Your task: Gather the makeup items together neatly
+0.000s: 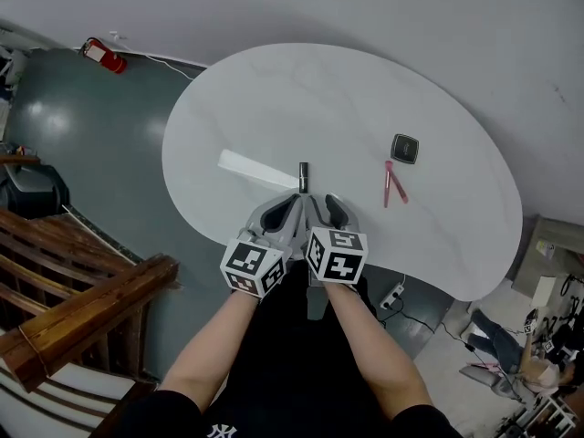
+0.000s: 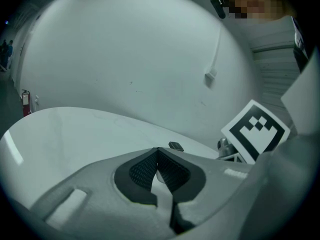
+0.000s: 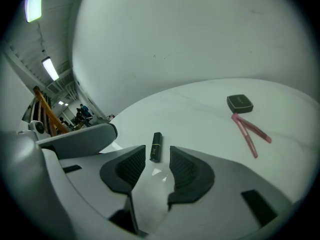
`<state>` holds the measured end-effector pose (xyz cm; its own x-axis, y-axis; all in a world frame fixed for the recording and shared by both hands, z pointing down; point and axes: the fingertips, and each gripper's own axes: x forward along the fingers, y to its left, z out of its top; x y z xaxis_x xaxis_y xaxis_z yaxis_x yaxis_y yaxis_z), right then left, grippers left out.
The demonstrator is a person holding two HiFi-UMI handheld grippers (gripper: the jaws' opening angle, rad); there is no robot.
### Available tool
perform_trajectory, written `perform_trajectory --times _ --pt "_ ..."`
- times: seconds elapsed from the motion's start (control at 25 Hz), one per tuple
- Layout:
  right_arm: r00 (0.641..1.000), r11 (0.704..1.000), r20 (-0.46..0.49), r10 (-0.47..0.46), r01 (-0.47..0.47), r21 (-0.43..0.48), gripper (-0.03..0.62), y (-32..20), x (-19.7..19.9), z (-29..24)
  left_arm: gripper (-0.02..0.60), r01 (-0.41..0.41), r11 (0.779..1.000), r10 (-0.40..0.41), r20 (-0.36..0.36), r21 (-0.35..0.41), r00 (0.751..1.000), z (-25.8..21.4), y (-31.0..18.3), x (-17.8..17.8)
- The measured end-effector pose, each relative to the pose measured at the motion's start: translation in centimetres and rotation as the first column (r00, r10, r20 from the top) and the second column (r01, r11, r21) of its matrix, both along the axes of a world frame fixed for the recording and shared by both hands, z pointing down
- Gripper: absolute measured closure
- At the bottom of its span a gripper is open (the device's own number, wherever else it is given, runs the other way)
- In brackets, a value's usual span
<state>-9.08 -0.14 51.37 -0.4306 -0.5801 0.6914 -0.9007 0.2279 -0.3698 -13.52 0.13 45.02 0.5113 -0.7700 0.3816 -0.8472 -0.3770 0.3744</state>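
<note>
Makeup items lay in two spots on the big white rounded tabletop [image 1: 274,99], and I judged the gathering only partly done, since one piece sat well apart from the others. I saw no tray, box or pouch anywhere on that surface, so "together" had to mean a tidy cluster on the bare top.

My left gripper [image 2: 157,151] hung over the near edge with its two dark ribbed pads closed tip to tip on nothing. My right gripper [image 3: 157,156] was right beside it, its pads standing apart and pressing on nothing, and the near end of the tube lay in the gap at their tips.

The black square compact case [image 1: 405,148] sat off to the right, lid shut, so what it held I could not tell. Just in front of it lay the two slim pink sticks [image 1: 387,185], meeting at their far ends in a narrow V, near the compact but not quite touching it.

The small dark lipstick-like tube [image 1: 304,175] rested flat on the table by itself, its length running straight away from me and lined up with the right gripper's open jaws.

As I read it, the step in hand was dealing with that tube. To my mind, the next move called for closing squarely across its narrow body, lifting it clear, and setting it down alongside the pink sticks without nudging them.
</note>
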Motion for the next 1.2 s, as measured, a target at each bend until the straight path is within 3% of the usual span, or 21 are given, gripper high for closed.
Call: perform_trajectory --times 0.2,0.4,0.52,1.0,1.2 --pt "1.0 0.996 0.006 -0.016 0.016 0.087 0.466 -0.3 3.8 -3.6 0.574 -0.049 0.999 0.05 -0.033 0.012 0.998 -2.3 0.3 4.8" --pt "0.991 0.971 -0.048 -0.121 0.129 0.202 0.472 -1.4 8.9 -6.5 0.574 -0.105 0.994 0.107 -0.042 0.042 0.993 -4.0 -0.3 10.3" --pt "0.981 0.953 -0.077 -0.176 0.19 0.237 0.473 -2.4 11.9 -7.4 0.574 -0.097 0.994 0.098 -0.038 0.05 0.994 -4.3 -1.1 12.5" --pt "0.946 0.914 -0.122 -0.302 0.323 0.245 0.472 -7.4 19.4 -5.0 0.574 -0.026 0.999 0.026 0.005 0.018 1.0 -1.2 -6.3 19.3" --pt "0.939 0.922 -0.147 -0.31 0.335 0.192 0.443 -9.8 21.5 -2.6 0.574 0.004 1.0 -0.004 0.015 -0.02 1.0 0.6 -7.5 20.5"
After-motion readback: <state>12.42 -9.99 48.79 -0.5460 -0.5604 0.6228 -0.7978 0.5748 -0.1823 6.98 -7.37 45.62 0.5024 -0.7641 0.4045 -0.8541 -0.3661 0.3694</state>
